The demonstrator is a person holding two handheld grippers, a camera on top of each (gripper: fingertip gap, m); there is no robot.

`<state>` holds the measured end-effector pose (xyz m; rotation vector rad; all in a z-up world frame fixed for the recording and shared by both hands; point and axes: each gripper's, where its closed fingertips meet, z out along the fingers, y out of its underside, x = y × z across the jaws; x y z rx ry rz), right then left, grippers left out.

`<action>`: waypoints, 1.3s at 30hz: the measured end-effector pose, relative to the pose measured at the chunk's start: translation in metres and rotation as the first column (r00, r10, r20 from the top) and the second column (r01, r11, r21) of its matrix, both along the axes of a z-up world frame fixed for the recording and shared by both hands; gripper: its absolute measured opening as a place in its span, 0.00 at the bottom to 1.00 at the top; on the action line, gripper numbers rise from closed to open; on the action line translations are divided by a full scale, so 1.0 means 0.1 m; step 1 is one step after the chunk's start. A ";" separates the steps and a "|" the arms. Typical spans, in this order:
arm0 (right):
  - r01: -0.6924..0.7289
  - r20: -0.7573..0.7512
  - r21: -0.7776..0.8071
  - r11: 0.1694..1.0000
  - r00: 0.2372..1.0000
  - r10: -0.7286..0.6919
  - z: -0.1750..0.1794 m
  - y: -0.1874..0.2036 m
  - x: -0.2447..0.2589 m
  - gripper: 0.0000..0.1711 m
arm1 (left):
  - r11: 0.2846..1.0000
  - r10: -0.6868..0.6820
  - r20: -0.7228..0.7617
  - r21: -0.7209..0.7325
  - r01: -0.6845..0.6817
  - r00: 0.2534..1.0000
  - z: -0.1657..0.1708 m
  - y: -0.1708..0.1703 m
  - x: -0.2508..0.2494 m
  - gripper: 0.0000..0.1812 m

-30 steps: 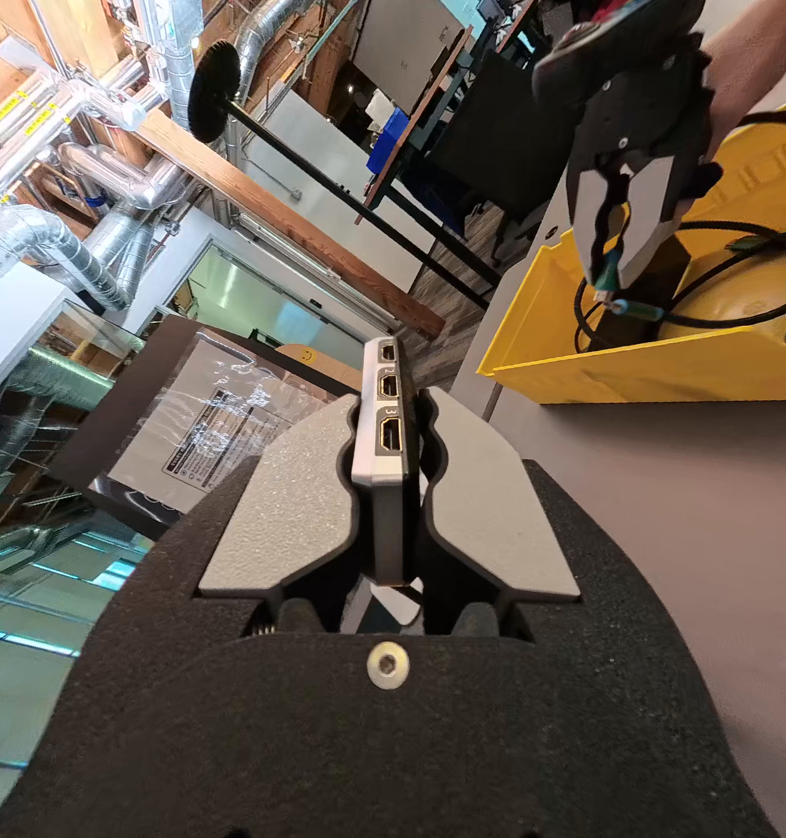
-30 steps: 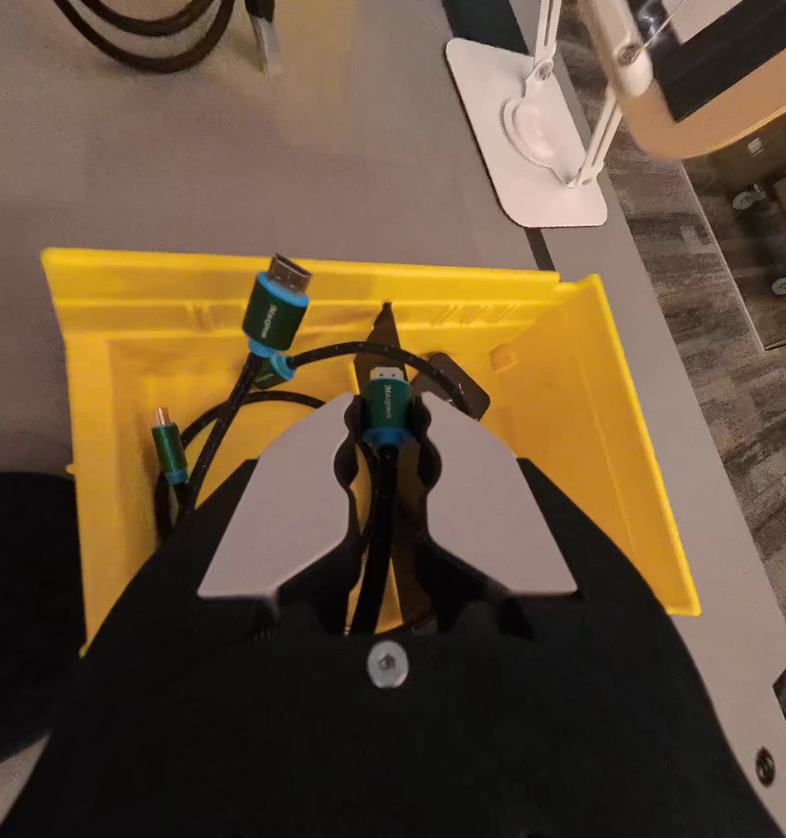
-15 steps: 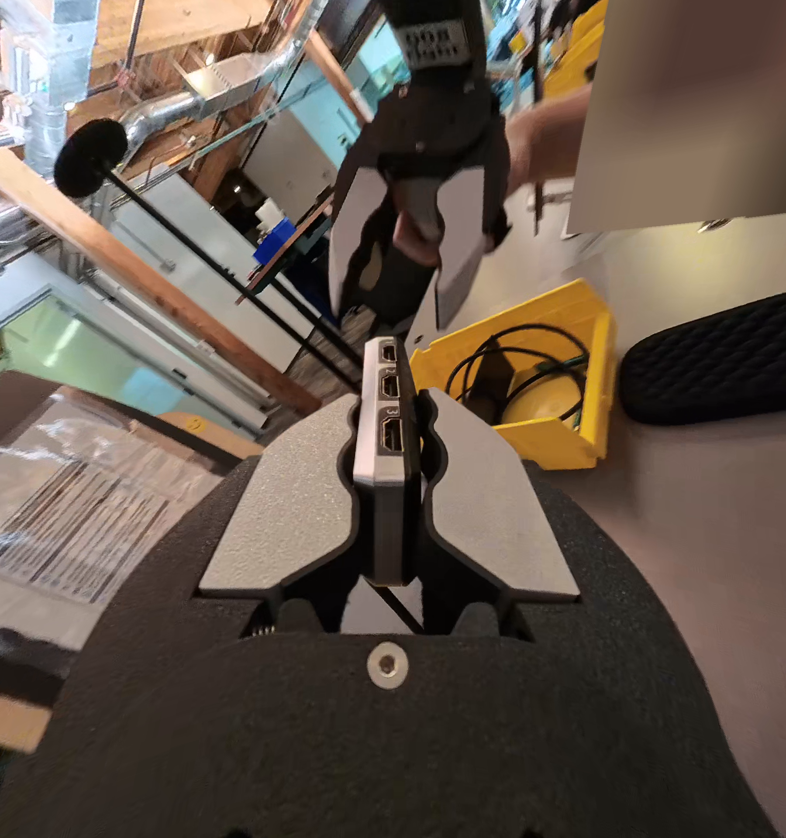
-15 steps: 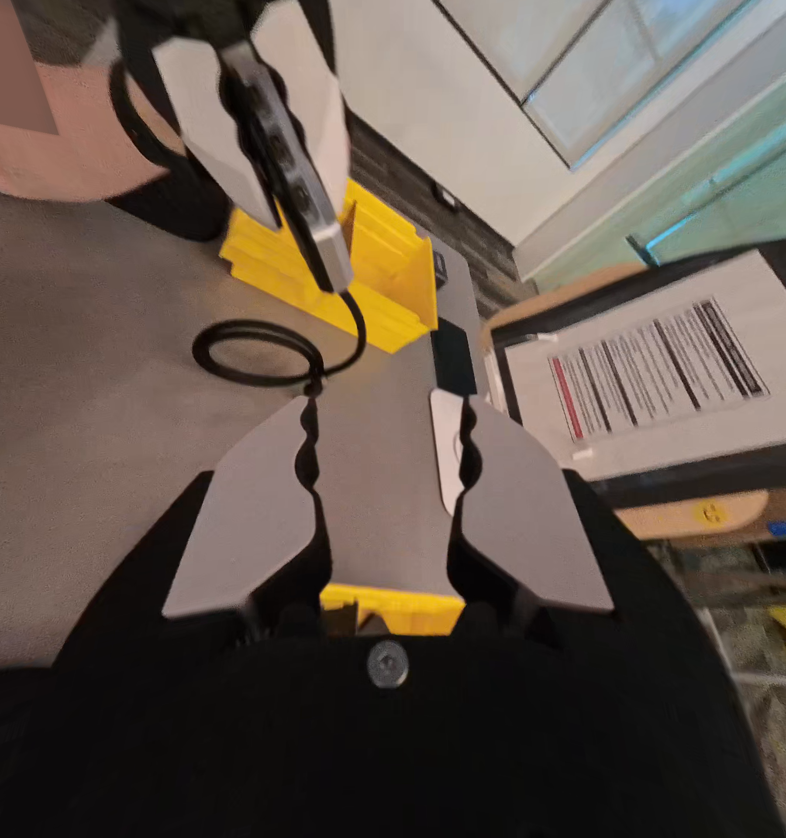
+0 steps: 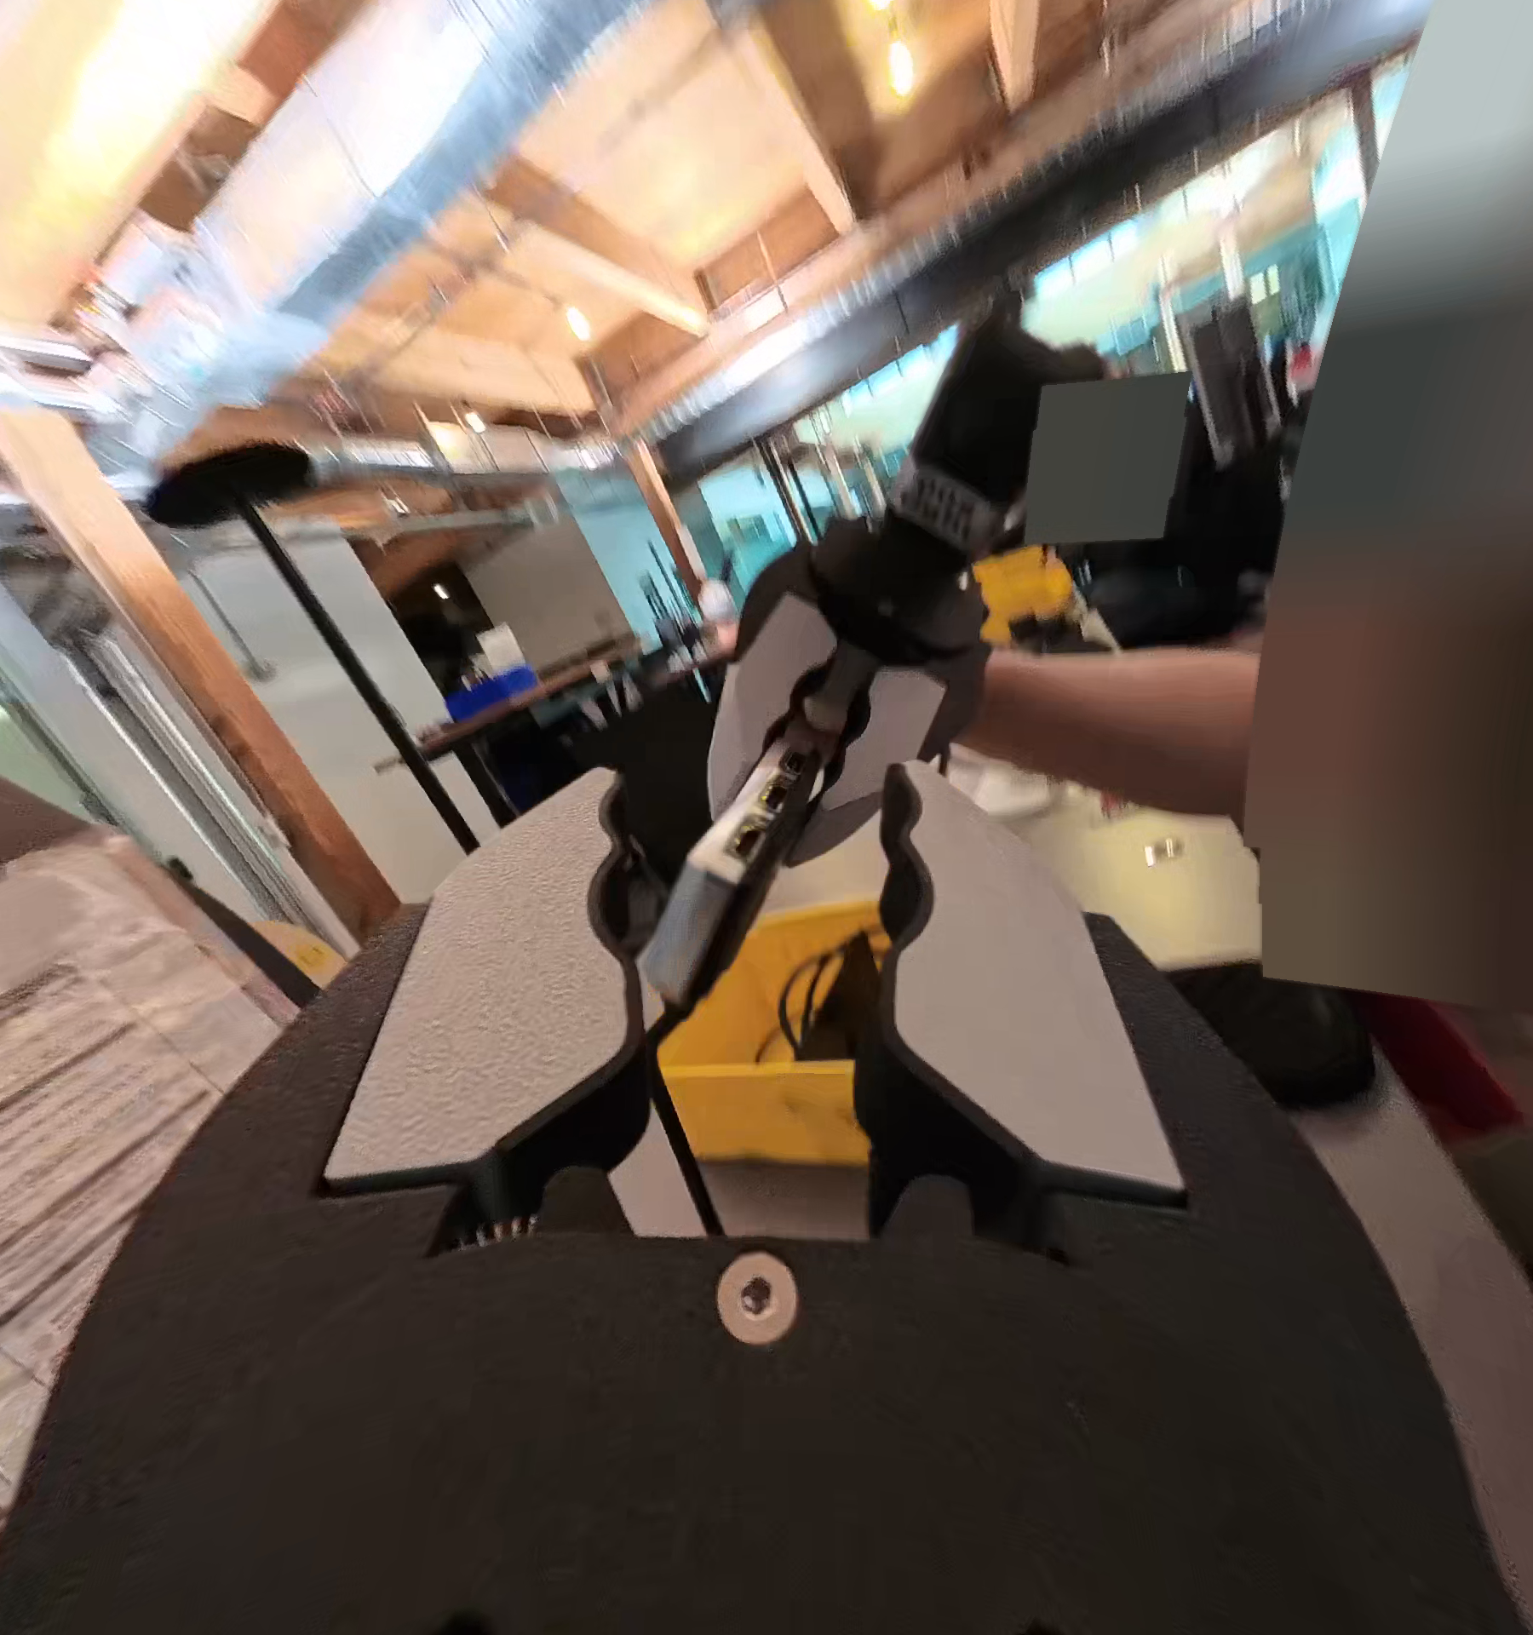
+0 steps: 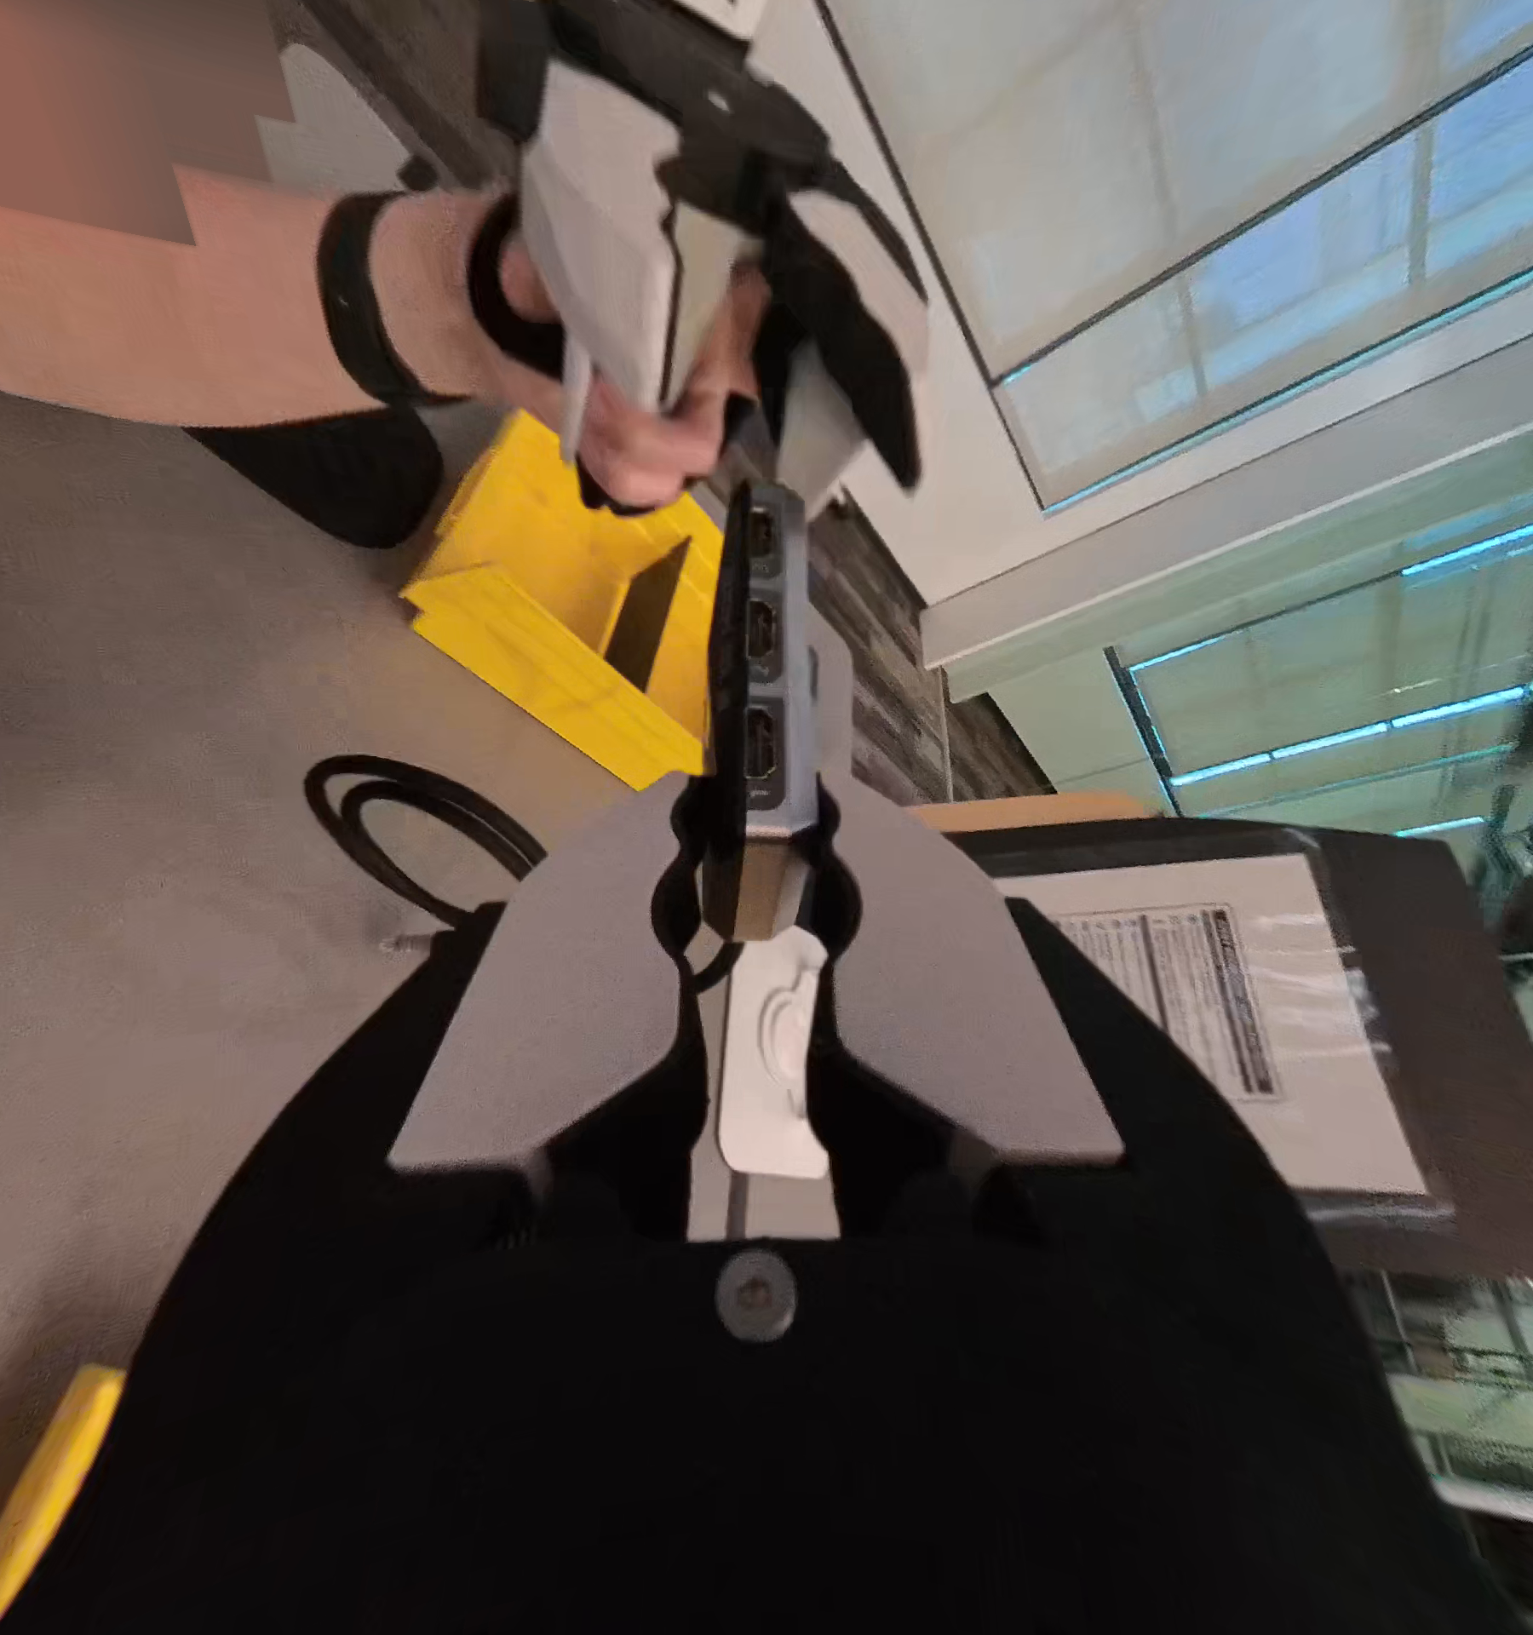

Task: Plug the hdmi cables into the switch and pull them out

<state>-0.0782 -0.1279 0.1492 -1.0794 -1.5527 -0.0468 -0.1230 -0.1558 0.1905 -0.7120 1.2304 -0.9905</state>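
**Operator:** Checking grip status: which hand-held gripper carried the switch?

**Inspector:** The right hand-held gripper was clamped on the near end of the switch, with one finger against each flat side. The unit stood on edge, raised clear of the surface. Its three ports faced the right wrist camera, all empty.

**Operator:** State of the left unit?

**Inspector:** The left hand-held gripper had its fingers apart. The switch passed tilted through that gap. Its lower corner sat close to the left finger, though contact could not be told through the motion blur. Open room remained toward the right finger.

**Operator:** Cable routing?

**Inspector:** A thin black cable left the lower end of the switch and ran down between the left unit's fingers. A coiled cable lay flat on the surface.

**Operator:** Edges and clearance?

**Inspector:** A yellow bin holding dark cables sat beyond the left unit's fingers. Another yellow bin stood near the surface's far edge, just beside the coil. A white base plate lay below the right unit's fingers.
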 end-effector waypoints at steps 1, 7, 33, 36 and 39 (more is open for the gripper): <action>0.032 -0.017 0.015 0.999 0.999 -0.031 0.13 0.03 0.08 0.13 | 1.000 0.002 0.069 -0.026 0.000 0.998 0.14 0.00 -0.15 0.30; 0.265 -0.133 0.064 0.962 0.958 -0.255 1.03 0.25 0.90 0.13 | 0.994 0.110 0.212 -0.048 -0.102 0.971 0.46 0.05 -0.77 0.27; 0.766 0.544 -0.542 0.345 0.633 -0.550 -2.04 1.35 2.76 0.12 | 0.996 0.050 0.001 -0.080 -0.050 0.999 0.15 0.06 -0.35 0.28; 0.851 0.654 -0.437 0.290 0.522 -0.548 -2.29 1.44 2.76 0.15 | 0.987 0.115 -0.047 -0.104 -0.120 0.992 0.09 0.17 -0.30 0.36; 0.852 0.577 -0.433 0.295 0.513 -0.635 -2.09 1.47 2.71 0.24 | 0.913 0.373 -0.131 -0.122 -0.388 0.919 0.01 0.55 -0.49 0.43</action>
